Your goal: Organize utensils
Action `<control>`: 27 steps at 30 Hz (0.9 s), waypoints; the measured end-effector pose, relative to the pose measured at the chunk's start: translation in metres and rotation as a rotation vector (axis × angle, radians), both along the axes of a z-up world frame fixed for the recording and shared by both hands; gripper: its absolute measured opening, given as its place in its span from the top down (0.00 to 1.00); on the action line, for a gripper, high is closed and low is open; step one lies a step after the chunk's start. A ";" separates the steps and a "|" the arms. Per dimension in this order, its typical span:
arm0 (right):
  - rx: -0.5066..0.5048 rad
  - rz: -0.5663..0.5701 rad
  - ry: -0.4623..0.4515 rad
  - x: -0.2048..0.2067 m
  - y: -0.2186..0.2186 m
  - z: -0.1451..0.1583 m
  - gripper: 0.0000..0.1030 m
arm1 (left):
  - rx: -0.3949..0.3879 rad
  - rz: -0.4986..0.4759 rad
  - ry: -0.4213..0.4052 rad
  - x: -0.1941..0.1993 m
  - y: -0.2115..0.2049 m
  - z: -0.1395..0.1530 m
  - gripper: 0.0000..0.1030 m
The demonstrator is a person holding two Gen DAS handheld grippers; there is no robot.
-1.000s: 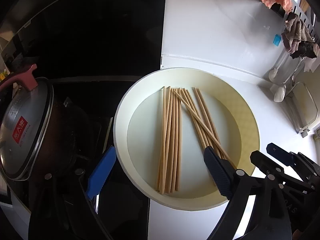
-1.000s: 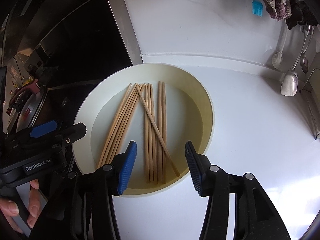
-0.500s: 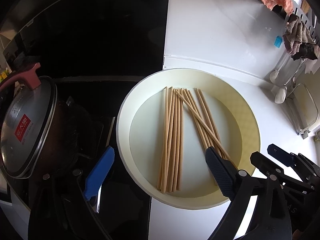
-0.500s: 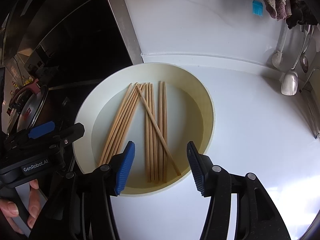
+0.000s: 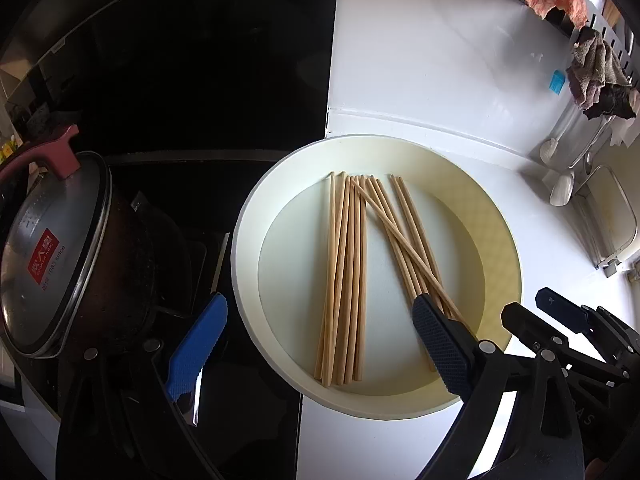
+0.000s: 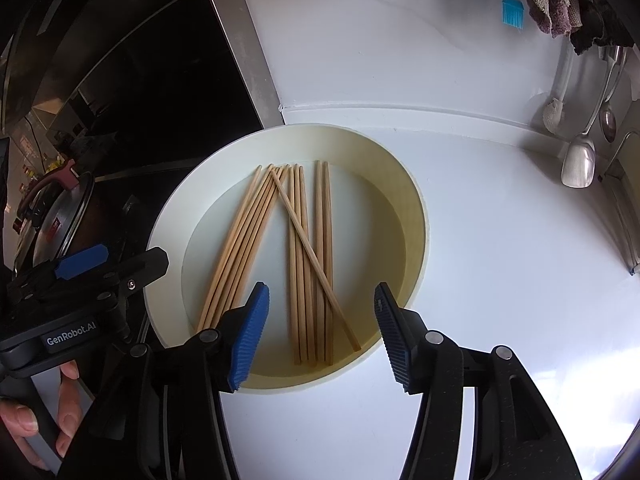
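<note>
Several wooden chopsticks (image 5: 348, 272) lie in a round cream plate (image 5: 245, 248) on the white counter, in two loose bundles with one stick crossing diagonally. My left gripper (image 5: 320, 344) hovers open over the plate's near edge. One of its fingers is beyond the plate's left rim and the other is above the right bundle's near ends. In the right wrist view my right gripper (image 6: 322, 336) is open above the near ends of the right bundle of chopsticks (image 6: 308, 248), with nothing pressed between its pads. The plate (image 6: 168, 232) fills the middle of that view. A hand holds the left gripper (image 6: 80, 280) at the left.
A dark pot with a glass lid (image 5: 52, 256) sits on the black stove (image 5: 180, 80) left of the plate. Rags (image 5: 596, 76) and ladles (image 6: 578, 160) hang at the back right, beside a blue brush (image 6: 512, 12). White counter (image 6: 500, 280) stretches right of the plate.
The right gripper's jaws stand slightly wider apart than a second ago. The chopsticks and the plate have not moved.
</note>
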State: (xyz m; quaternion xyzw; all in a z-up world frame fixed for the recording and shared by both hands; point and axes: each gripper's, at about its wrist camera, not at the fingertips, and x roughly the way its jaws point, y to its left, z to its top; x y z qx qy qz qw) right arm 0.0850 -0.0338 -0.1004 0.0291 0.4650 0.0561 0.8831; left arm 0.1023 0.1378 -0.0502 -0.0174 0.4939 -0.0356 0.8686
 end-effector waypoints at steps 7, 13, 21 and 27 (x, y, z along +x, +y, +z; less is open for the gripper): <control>0.001 0.001 -0.001 0.000 0.000 0.000 0.49 | 0.001 -0.001 0.000 0.001 0.000 0.000 0.11; 0.001 0.002 -0.006 0.000 0.001 0.002 0.48 | 0.000 -0.001 0.000 0.000 0.000 -0.001 0.11; 0.002 0.004 -0.013 -0.001 0.001 0.004 0.48 | 0.003 0.002 0.006 0.000 0.001 -0.003 0.10; 0.008 0.001 -0.018 -0.001 0.001 0.008 0.45 | 0.019 0.016 0.016 0.000 0.003 -0.007 0.10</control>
